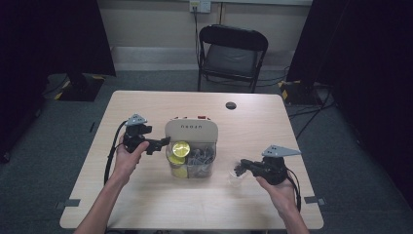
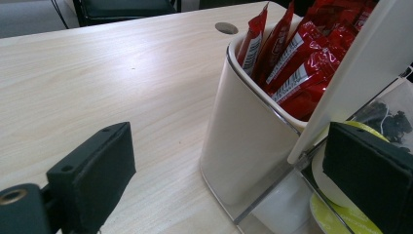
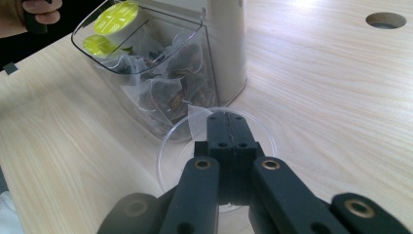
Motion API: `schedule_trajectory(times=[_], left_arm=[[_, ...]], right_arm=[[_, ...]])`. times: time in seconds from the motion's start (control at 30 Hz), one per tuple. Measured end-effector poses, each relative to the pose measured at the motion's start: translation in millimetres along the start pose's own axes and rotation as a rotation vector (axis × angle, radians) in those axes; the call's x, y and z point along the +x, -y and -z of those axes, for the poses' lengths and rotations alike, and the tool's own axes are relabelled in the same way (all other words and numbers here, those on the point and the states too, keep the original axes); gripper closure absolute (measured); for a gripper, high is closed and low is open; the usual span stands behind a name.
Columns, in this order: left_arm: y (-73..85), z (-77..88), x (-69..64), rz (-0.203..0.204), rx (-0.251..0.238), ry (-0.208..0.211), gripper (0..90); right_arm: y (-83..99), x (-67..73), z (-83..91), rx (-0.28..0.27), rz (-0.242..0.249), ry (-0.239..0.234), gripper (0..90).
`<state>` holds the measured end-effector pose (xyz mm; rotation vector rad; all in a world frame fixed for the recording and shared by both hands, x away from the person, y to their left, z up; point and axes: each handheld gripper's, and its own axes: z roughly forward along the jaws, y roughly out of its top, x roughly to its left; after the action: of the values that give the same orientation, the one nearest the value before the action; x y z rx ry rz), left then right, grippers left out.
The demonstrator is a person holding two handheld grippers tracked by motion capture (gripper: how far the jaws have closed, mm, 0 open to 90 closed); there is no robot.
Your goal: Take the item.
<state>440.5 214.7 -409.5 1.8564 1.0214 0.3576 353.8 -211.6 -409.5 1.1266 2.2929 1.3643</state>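
Observation:
A white organiser (image 1: pixel 191 129) stands mid-table, with red sachets (image 2: pixel 302 53) in its back compartment. Its clear front bin (image 3: pixel 146 63) holds tea bags (image 3: pixel 165 87) and yellow-lidded capsules (image 1: pixel 180 147). My left gripper (image 1: pixel 163 142) is at the organiser's left side, open wide. One jaw is out over the table and the other is in front of a capsule (image 2: pixel 341 214), so the organiser's corner (image 2: pixel 243 141) lies between them untouched. My right gripper (image 3: pixel 226 119) is shut, its tips over a clear round cup (image 3: pixel 170 156). A translucent scrap shows at the tips; I cannot tell if it is pinched.
A round cable hole (image 1: pixel 231 105) sits in the table (image 1: pixel 146 195) behind the organiser. A black folding chair (image 1: pixel 231 53) stands beyond the far edge. Bare wood stretches to the left of the organiser and along the front edge.

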Motion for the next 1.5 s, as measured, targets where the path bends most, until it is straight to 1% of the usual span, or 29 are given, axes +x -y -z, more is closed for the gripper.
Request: schedule_trajectory(times=[0.1, 0.37, 0.47, 0.6, 0.7, 0.73, 0.83, 0.93, 1.13, 1.33, 1.5], left_arm=[[0.2, -0.2, 0.8, 0.006, 0.0, 0.008, 5.1], [0.3, -0.5, 0.8, 0.009, -0.001, 0.009, 5.0], [0.3, -0.6, 0.8, 0.008, -0.001, 0.009, 5.0], [0.3, -0.6, 0.9, 0.009, -0.001, 0.01, 5.0], [0.2, -0.4, 1.0, 0.007, 0.004, 0.006, 5.0], [0.4, -0.6, 1.0, 0.012, 0.002, 0.011, 5.0], [0.4, -0.6, 1.0, 0.012, 0.002, 0.011, 5.0], [0.5, -0.6, 1.2, 0.013, 0.002, 0.013, 5.0], [0.4, -0.5, 2.0, 0.01, 0.007, 0.015, 5.3], [0.5, -0.2, 1.5, 0.019, -0.001, 0.019, 6.1], [0.2, 1.1, 2.0, 0.011, 0.001, 0.015, 6.8]], right_arm=[[1.1, 0.1, -1.5, 0.005, 0.001, -0.004, 90.0], [1.6, 0.5, -2.7, 0.01, 0.003, -0.005, 90.0], [1.5, 0.5, -3.0, 0.01, 0.007, -0.003, 88.1], [1.4, 0.3, -2.5, 0.005, 0.005, -0.001, 83.5], [1.3, -0.1, -2.0, 0.0, 0.0, 0.001, 77.8], [1.3, -0.1, -1.8, -0.001, 0.001, 0.002, 76.1], [1.1, 0.0, -1.4, -0.007, -0.001, 0.016, 69.7], [0.7, -0.6, -0.3, -0.016, -0.005, 0.02, 61.6], [-0.1, -2.5, 3.7, -0.034, -0.019, 0.049, 46.4], [1.9, -5.7, 9.3, -0.047, -0.039, 0.085, 36.5], [7.7, -9.2, 16.0, -0.049, -0.049, 0.103, 35.8]])
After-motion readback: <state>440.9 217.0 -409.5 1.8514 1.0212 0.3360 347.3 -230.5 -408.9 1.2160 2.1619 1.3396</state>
